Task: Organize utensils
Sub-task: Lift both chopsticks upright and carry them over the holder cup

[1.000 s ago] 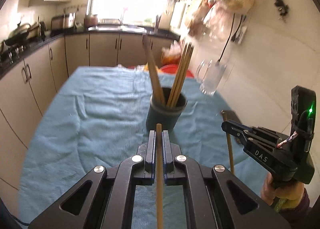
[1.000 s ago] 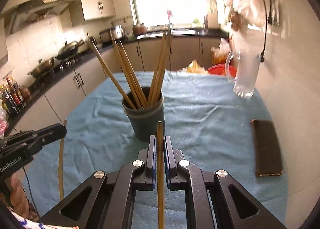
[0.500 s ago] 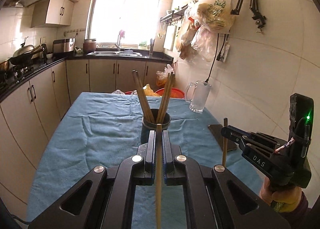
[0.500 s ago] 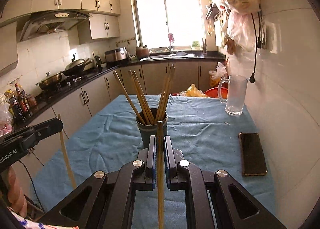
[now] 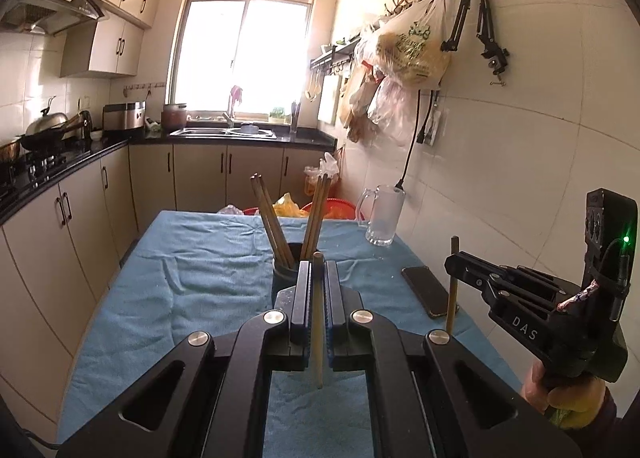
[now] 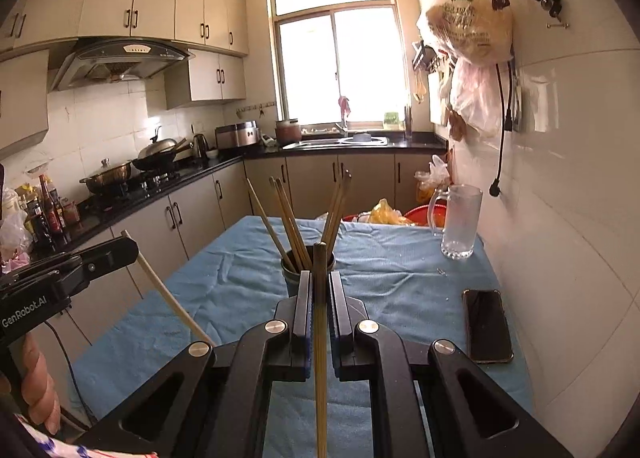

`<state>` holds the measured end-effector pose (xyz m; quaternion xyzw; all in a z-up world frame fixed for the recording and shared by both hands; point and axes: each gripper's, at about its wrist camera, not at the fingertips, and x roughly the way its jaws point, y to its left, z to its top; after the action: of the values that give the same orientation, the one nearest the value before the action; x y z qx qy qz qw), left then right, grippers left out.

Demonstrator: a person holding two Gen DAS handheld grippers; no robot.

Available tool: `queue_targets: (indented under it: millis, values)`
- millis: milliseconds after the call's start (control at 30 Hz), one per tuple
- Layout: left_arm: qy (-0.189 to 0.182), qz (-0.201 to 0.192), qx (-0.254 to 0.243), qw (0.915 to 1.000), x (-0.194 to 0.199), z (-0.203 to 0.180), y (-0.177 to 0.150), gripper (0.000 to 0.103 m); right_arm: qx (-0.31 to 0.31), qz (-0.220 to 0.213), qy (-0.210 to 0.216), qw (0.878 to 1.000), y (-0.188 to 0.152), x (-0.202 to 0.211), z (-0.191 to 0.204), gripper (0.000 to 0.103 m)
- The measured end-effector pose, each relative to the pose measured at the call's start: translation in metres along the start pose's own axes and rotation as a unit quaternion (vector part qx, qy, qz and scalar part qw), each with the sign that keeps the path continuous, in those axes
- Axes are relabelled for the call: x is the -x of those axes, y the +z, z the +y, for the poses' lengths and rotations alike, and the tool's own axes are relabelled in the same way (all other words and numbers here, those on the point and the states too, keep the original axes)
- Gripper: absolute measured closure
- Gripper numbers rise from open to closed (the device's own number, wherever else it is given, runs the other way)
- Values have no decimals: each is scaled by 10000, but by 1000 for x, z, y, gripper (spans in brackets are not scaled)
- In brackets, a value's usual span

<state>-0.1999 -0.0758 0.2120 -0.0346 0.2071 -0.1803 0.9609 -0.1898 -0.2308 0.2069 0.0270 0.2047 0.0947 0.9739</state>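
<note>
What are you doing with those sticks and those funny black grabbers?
A person is tidying chopsticks, holding a grabber in each hand. The left gripper is shut on one chopstick, and the right gripper is shut on another chopstick. Both are held above the blue cloth, short of the dark cup that already has several chopsticks standing in it. A glass mug and a phone sit off by the wall.
</note>
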Motion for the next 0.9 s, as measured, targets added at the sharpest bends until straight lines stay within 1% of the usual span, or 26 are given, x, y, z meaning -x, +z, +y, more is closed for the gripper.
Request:
queue_targets:
  millis: [233,467,900]
  values:
    - [19,24,60,10000,-2,3,7,98,-22,-149,16,9999,9,8,-2,96]
    - [130,18,2,9999,-2,5,12,98,-87,-263,35,9996,14,11,-3,96]
    - [619,160,-317,9974,-13,6,17,98,-176,-328,-20,9993,22,5,-6,96]
